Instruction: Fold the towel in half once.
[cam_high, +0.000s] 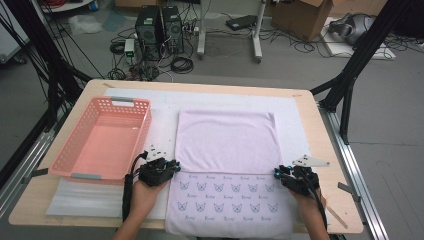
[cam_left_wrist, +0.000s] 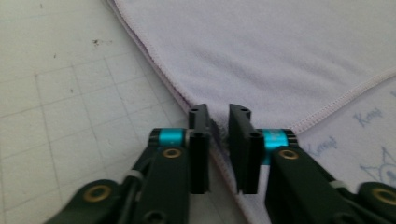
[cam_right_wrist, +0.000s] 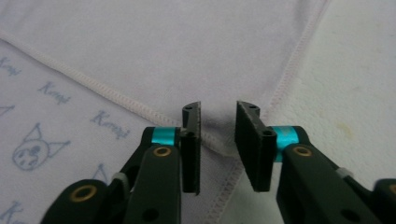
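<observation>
One big wooden table (cam_high: 310, 120) holds a white mat (cam_high: 295, 117). On the mat lies a folded purple towel (cam_high: 227, 142) with little cat faces on its near part. Beside it, on the left, sits a pink basket (cam_high: 102, 142). The left gripper (cam_left_wrist: 218, 122) pinches the towel's left edge, jaws close together with cloth bunched between them. The right gripper (cam_right_wrist: 218, 122) stands over the towel's right edge, jaws a bit apart, not squeezing the cloth.
</observation>
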